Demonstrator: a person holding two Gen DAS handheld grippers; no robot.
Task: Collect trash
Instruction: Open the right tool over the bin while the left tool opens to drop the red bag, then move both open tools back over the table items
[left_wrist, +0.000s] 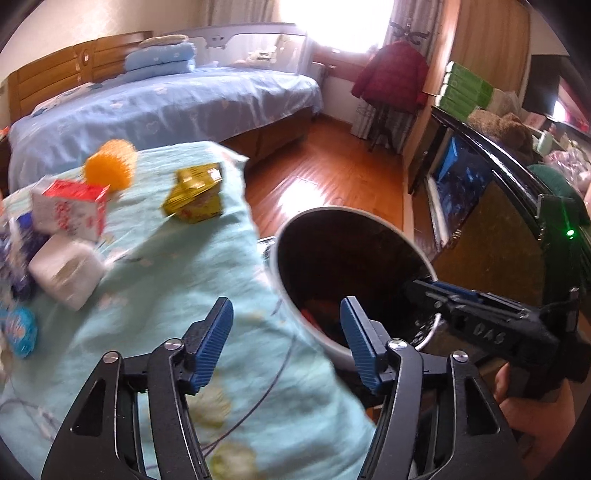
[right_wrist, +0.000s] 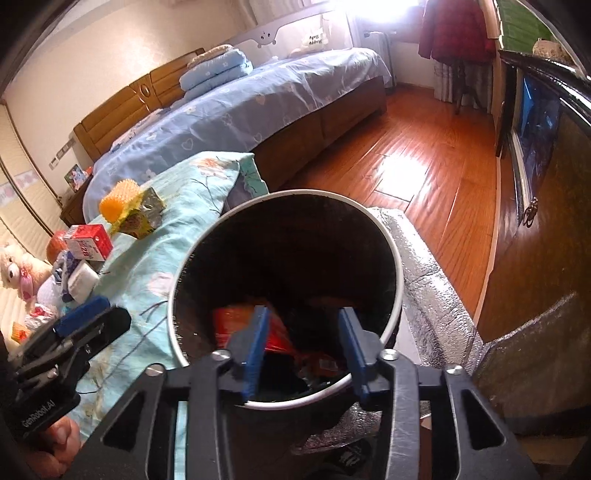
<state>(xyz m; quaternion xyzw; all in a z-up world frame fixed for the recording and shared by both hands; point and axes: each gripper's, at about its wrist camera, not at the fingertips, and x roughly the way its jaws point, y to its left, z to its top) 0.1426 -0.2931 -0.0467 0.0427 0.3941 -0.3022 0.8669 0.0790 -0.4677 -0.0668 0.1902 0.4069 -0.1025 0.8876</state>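
Lettering reading "DAS" marks the side of your right gripper (left_wrist: 424, 286) as it reaches over the black, white-rimmed trash bin (left_wrist: 295, 306) in the left wrist view; your left gripper (left_wrist: 286, 332) stands released, nothing between its blue pads, above a pale green floral cloth (left_wrist: 192, 266) carrying a yellow packet (left_wrist: 195, 197), a red-and-white carton (left_wrist: 70, 210) and a white tissue pack (left_wrist: 64, 271). From the right wrist view, "GenRobot.AI" shows on your left gripper (right_wrist: 88, 314), and your right gripper (right_wrist: 303, 332) hangs parted and empty over the bin (right_wrist: 397, 266), where a red wrapper (right_wrist: 236, 321) lies among dark scraps; beyond, a blue-sheeted bed (right_wrist: 258, 107) and a sunlit wooden floor (right_wrist: 424, 166).
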